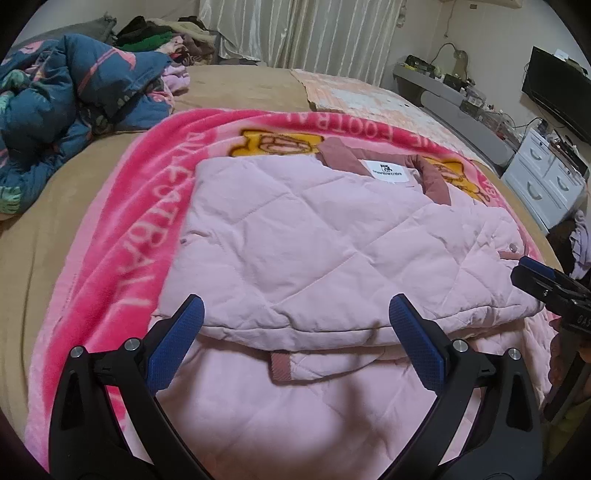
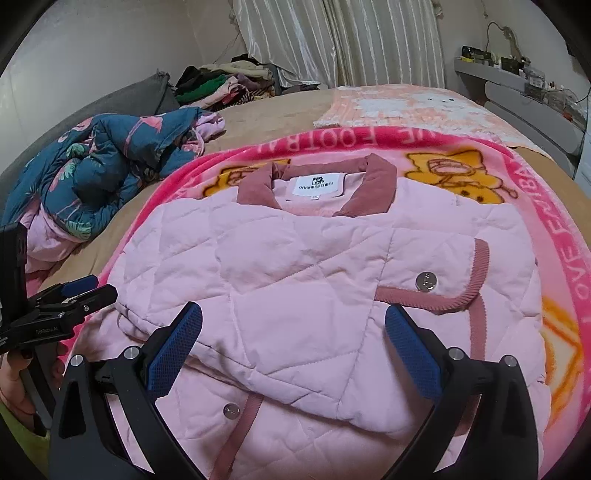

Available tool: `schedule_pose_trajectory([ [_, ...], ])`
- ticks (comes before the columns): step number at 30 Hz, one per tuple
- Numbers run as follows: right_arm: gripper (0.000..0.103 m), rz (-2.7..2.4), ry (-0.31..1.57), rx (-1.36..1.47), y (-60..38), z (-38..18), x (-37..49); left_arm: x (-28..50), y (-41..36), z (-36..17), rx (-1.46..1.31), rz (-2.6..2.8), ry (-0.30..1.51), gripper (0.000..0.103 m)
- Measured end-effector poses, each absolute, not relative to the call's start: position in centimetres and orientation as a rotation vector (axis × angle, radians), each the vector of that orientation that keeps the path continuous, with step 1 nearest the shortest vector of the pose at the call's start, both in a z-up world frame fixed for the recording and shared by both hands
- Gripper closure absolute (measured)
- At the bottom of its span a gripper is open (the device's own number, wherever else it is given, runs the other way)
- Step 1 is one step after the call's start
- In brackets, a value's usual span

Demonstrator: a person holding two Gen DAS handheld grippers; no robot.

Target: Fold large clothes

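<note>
Left tongs (image 1: 295,317) stood spread wide, nothing between the pads, hovering just above the near folded edge of the pink quilted jacket (image 1: 314,251). Right tongs (image 2: 293,325) same: spread wide, empty, over the jacket's front panel. Each pair showed at the edge of the other's view, so they sat side by side over the near hem, likely placed to take that edge for a further fold.

Just beyond the tongs, the jacket lay flat with a lower layer sticking out toward the camera and an upper layer doubled over it; a snap button (image 2: 425,282) and dusty-rose ribbed trim (image 2: 417,297) sat ahead of the right tongs. Judged: sides already folded in, lengthwise fold not finished.

Farther ahead, the rose collar (image 2: 317,184) with its white label (image 2: 317,184) pointed away from both tongs, keeping the neck end as the far anchor of the fold.

Under the jacket, a hot-pink fleece blanket (image 1: 122,229) was spread, likely as a working surface, on the tan bed (image 1: 240,85). Off to the left of the tongs, a rumpled blue flamingo-print duvet (image 1: 48,99); behind it a pile of clothes (image 2: 225,83), probably waiting. Curtains (image 1: 303,29) beyond.
</note>
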State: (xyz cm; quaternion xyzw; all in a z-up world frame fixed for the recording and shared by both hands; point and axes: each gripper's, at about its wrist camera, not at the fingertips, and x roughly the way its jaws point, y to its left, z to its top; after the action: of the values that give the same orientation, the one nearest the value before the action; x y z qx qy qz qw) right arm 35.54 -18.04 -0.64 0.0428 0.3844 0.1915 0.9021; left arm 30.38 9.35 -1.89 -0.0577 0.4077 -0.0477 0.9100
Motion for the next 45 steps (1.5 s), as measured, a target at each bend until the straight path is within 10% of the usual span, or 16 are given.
schedule_pose_trajectory([
  [45, 0.004, 0.380, 0.577, 0.178, -21.1, 8.6, 26.8, 22.3, 11.1, 6.6, -0.167, -0.107, 0.638, 0.009],
])
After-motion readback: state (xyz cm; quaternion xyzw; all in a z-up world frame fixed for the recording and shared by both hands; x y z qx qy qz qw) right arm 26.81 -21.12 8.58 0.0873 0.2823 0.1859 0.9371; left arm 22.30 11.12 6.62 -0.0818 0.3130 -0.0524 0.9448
